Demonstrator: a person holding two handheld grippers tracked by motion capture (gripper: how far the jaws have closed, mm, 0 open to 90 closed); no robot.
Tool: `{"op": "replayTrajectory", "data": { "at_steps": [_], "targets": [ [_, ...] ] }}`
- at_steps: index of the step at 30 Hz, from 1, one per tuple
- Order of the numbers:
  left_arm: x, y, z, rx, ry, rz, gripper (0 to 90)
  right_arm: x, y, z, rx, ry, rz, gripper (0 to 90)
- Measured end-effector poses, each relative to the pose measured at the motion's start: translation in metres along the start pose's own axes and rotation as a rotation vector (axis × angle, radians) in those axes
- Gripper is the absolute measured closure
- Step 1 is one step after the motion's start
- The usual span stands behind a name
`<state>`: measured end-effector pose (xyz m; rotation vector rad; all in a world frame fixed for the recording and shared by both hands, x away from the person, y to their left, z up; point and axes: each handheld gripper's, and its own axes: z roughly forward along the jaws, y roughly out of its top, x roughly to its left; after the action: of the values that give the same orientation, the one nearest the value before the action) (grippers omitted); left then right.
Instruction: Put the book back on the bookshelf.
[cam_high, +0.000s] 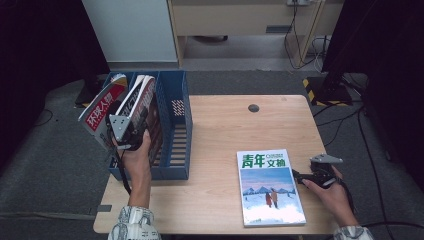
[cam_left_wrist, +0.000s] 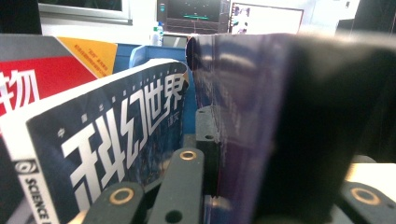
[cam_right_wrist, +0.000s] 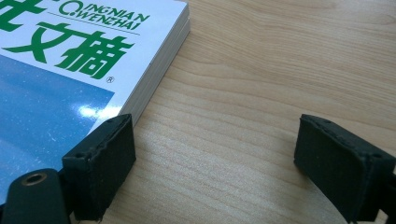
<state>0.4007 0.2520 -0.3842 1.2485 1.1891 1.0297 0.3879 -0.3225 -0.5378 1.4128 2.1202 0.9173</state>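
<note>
A blue file holder (cam_high: 177, 130) stands at the table's left end. In it lean a red and white magazine (cam_high: 102, 107) (cam_left_wrist: 42, 79) and a dark science-fiction magazine (cam_high: 136, 97) (cam_left_wrist: 116, 140). My left gripper (cam_high: 134, 131) (cam_left_wrist: 233, 154) is shut on a dark purple magazine (cam_high: 150, 105) (cam_left_wrist: 233, 93), held upright and edge-on over the holder beside them. A green-titled magazine with a snowy cover (cam_high: 270, 185) (cam_right_wrist: 70, 70) lies flat at the front right. My right gripper (cam_high: 298, 176) (cam_right_wrist: 215, 158) rests open at its right edge. One jaw touches the cover's edge and only bare wood lies between the jaws.
The wooden table (cam_high: 225, 125) has a round cable hole (cam_high: 253, 108) near its back edge. The holder's right-hand compartments (cam_high: 175, 145) stand open. Cables (cam_high: 345, 115) run over the floor at the right, and a white cabinet (cam_high: 130, 30) stands behind.
</note>
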Motion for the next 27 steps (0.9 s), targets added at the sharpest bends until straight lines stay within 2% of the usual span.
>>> {"op": "replayTrajectory", "data": {
  "at_steps": [10,14,20,27],
  "targets": [
    [0.002,-0.008,0.005,0.015,0.003,-0.01,83.9,0.0,0.0,0.0,0.0,-0.001,0.002,12.7],
    [0.005,-0.01,0.005,0.0,0.013,-0.028,83.9,0.0,0.0,0.0,0.0,-0.001,0.002,12.6],
    [0.007,-0.01,0.008,-0.003,0.017,-0.025,83.9,0.0,0.0,0.0,0.0,-0.001,0.003,12.7],
    [0.005,-0.002,0.013,-0.035,0.019,-0.016,83.9,0.0,0.0,0.0,0.0,-0.001,0.002,12.7]
  ]
}}
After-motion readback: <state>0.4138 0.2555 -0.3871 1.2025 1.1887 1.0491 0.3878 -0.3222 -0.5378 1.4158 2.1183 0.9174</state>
